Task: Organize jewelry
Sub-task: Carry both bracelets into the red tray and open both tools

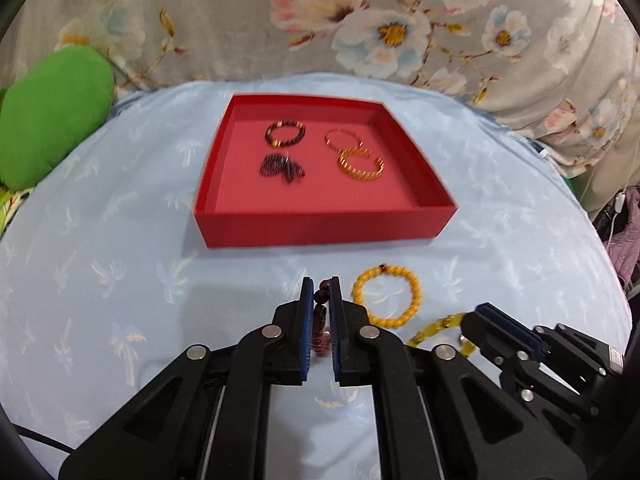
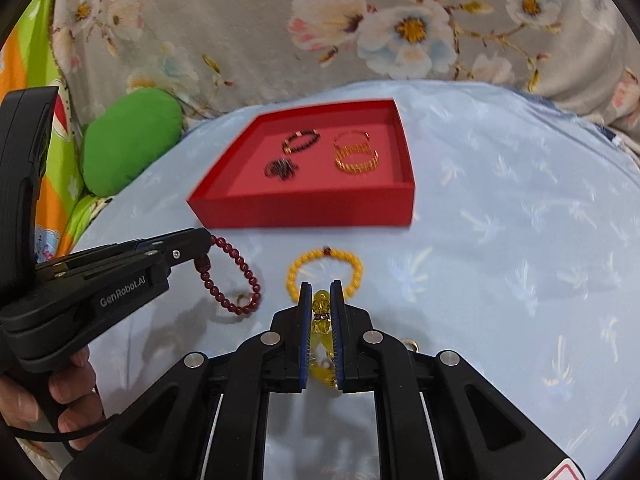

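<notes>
We note the left gripper [image 1: 322, 288] with jaws clamped on a dark red bead bracelet [image 2: 234, 278]; in the right wrist view the loop hangs from the jaw tips, its lower end down by the light blue cloth [image 2: 500, 240], though we cannot tell whether it touches. A hand [image 2: 60, 396] grips the left gripper's handle at the lower left of that view. The right gripper [image 2: 322, 292] has its jaws pressed together on a clear yellow bead bracelet [image 2: 321, 312], whose beads sit between the blue pads [image 2: 306, 336]; in the left wrist view part of that bracelet [image 1: 434, 330] trails from the right gripper [image 1: 486, 312]. We take the red tray [image 1: 320, 228] as landmark. Just in front of its near wall, on the cloth, lies an opaque yellow bead bracelet [image 1: 386, 296], flat and apart from both grippers. Inside the tray we see four pieces: a dark beaded bracelet [image 1: 285, 133] at the back left, a bunched dark piece [image 1: 281, 167] in front of it, a thin reddish ring bracelet [image 1: 342, 138] at the back right, and a gold open cuff [image 1: 360, 166] overlapping its near edge. Left of the tray a green cushion [image 1: 52, 116] rests at the cloth's edge; behind the tray hangs a floral fabric [image 1: 360, 20].
</notes>
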Motion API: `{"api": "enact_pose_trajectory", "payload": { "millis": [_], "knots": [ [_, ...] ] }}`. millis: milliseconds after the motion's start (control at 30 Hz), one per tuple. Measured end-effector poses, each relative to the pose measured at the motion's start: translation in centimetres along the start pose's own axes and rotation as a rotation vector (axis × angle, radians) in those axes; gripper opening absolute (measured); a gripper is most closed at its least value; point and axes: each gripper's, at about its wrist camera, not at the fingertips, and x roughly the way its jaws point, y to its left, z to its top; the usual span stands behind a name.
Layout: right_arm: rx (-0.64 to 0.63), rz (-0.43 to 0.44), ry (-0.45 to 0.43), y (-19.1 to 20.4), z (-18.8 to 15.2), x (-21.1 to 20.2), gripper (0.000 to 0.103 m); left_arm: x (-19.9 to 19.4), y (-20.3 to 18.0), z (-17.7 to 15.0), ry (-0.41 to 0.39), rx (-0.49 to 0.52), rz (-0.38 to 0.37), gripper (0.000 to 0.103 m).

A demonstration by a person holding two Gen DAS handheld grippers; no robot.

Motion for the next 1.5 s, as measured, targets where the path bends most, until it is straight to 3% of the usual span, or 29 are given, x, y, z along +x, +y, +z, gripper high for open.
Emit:
{"api": "enact_pose_trajectory", "payload": {
  "millis": [400, 567, 867, 1033, 1233, 1400, 1467, 1500],
  "knots": [
    [-0.06, 0.033, -0.124, 2.3, 7.5, -3.5, 0.009, -5.3, -0.5, 6.2, -0.107, 0.021, -0.075, 0.007],
    [-0.063, 0.023, -0.124, 2.1, 10.3, -1.9, 0.009, -4.2, 0.4, 9.0, -0.114, -0.002, -0.074, 0.007],
    [-0.033, 0.034, -0.067, 1.3, 14.0, 4.6, 0.009, 0.6, 2.1, 12.9, -0.09, -0.047, -0.099, 0.007],
    [0.007, 0.087, -0.005, 1.0, 14.1, 8.5, 0.009, 4.8, 3.7, 12.7, -0.024, -0.093, -0.122, 0.007],
    [0.021, 0.024, 0.082, -0.6, 12.2, 13.3, 0.009, 10.1, 5.8, 10.4, 0.093, -0.112, -0.037, 0.008],
    [0.033, -0.025, 0.08, -1.8, 11.3, 13.6, 0.011, 11.0, 6.8, 9.3, 0.095, -0.117, 0.015, 0.008],
    [0.026, -0.047, 0.057, -1.8, 11.1, 13.2, 0.019, 10.9, 6.7, 9.2, 0.07, -0.107, 0.05, 0.016],
    [0.023, -0.055, 0.046, -1.7, 11.1, 13.0, 0.023, 10.7, 6.6, 9.1, 0.056, -0.1, 0.066, 0.028]
  ]
}}
